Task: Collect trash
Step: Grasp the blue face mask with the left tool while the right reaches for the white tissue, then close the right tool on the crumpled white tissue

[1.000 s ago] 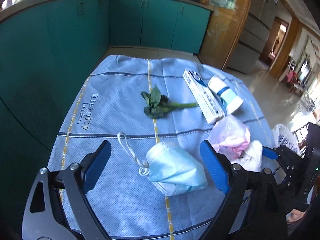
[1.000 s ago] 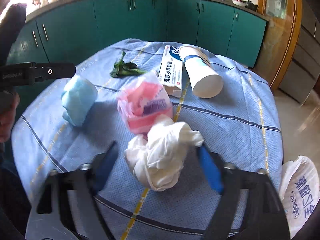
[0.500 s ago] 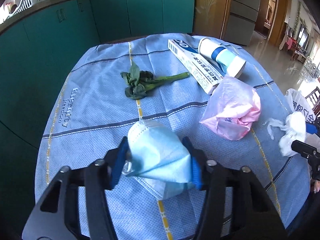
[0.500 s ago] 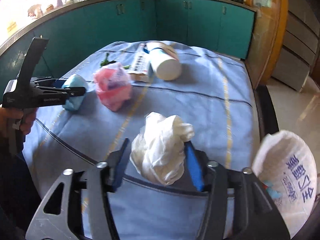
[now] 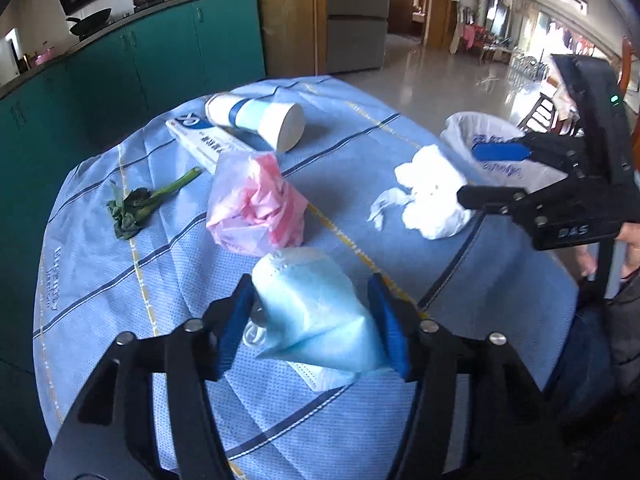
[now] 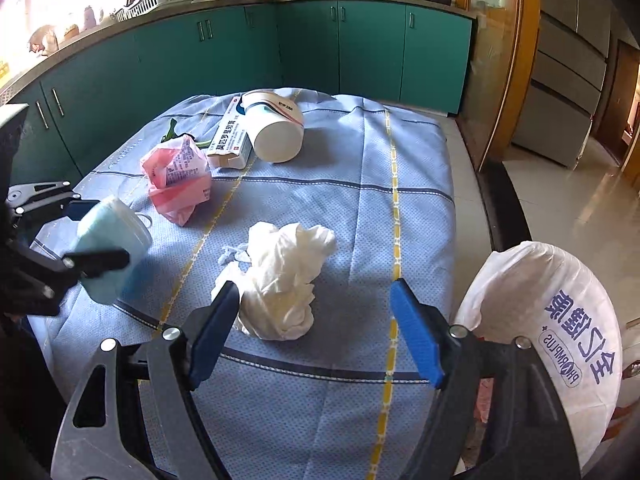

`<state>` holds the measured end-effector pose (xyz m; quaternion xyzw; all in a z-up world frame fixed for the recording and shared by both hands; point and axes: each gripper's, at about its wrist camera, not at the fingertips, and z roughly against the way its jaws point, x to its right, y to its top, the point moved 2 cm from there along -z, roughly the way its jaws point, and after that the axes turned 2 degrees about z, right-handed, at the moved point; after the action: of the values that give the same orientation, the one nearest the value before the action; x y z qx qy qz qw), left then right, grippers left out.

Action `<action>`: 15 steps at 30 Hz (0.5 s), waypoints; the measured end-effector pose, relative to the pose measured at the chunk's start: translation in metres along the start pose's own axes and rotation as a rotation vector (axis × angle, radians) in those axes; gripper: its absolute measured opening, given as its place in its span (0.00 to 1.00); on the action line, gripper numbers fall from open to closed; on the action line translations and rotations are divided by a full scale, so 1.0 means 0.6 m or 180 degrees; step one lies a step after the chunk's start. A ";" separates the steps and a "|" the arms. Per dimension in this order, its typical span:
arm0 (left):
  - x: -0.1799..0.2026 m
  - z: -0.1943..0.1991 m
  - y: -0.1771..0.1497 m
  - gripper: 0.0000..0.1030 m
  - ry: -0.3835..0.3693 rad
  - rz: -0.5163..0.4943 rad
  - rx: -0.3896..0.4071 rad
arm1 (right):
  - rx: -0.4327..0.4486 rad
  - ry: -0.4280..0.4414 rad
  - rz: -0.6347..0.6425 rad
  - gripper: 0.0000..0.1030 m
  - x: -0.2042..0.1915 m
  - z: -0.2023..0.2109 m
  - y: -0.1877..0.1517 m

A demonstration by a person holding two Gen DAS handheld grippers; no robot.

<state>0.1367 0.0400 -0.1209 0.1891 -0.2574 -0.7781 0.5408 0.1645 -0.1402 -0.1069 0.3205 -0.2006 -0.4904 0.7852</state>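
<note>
My left gripper [image 5: 314, 328] is shut on a light blue face mask [image 5: 316, 316] and holds it above the table; it also shows in the right wrist view [image 6: 110, 248]. My right gripper [image 6: 316, 328] is open, its left finger touching a crumpled white tissue wad [image 6: 282, 276] that lies on the blue tablecloth [image 6: 400, 208]. The wad also shows in the left wrist view [image 5: 430, 196], beside the right gripper [image 5: 486, 174]. A white trash bag [image 6: 560, 320] hangs open off the table's right edge.
On the cloth lie a crumpled pink plastic bag [image 5: 256, 204], a white and blue paper cup on its side [image 5: 256, 118], a long white carton [image 5: 196, 140] and a green vegetable stalk [image 5: 140, 204]. Teal cabinets [image 6: 240, 52] stand behind the table.
My right gripper has opened and let go of the tissue wad, which now lies on the cloth. My left gripper, still shut on the mask, has swung to the right.
</note>
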 end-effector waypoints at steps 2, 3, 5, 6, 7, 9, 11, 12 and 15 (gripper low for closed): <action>-0.008 -0.008 -0.002 0.71 0.0041 0.0057 -0.0047 | 0.0020 0.0037 0.0005 0.74 -0.005 0.001 0.002; -0.011 -0.009 -0.004 0.74 0.0044 0.0090 -0.0064 | 0.0024 0.0051 0.0012 0.75 -0.009 0.000 0.004; -0.014 -0.014 -0.006 0.75 0.0039 0.0113 -0.0096 | 0.0023 0.0063 0.0027 0.76 -0.017 -0.005 0.010; -0.014 -0.018 -0.008 0.75 0.0038 0.0106 -0.0107 | 0.0006 0.0069 0.0043 0.76 -0.023 -0.011 0.012; -0.012 -0.021 -0.009 0.76 0.0043 0.0089 -0.0124 | -0.0009 0.0064 0.0055 0.76 -0.028 -0.015 0.014; -0.008 -0.027 -0.011 0.76 0.0050 0.0053 -0.0149 | -0.0033 0.0030 0.0068 0.76 -0.037 -0.025 0.018; -0.004 -0.028 -0.012 0.76 0.0061 0.0031 -0.0156 | -0.0062 0.0007 0.0080 0.76 -0.043 -0.035 0.021; -0.003 -0.029 -0.012 0.75 0.0058 0.0024 -0.0157 | -0.0075 -0.0018 0.0083 0.76 -0.045 -0.039 0.023; -0.002 -0.028 -0.013 0.71 0.0037 0.0027 -0.0152 | -0.0112 -0.0078 0.0084 0.76 -0.047 -0.051 0.024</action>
<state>0.1410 0.0399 -0.1393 0.1796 -0.2363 -0.7806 0.5500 0.1804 -0.1010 -0.1187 0.2979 -0.2058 -0.4873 0.7946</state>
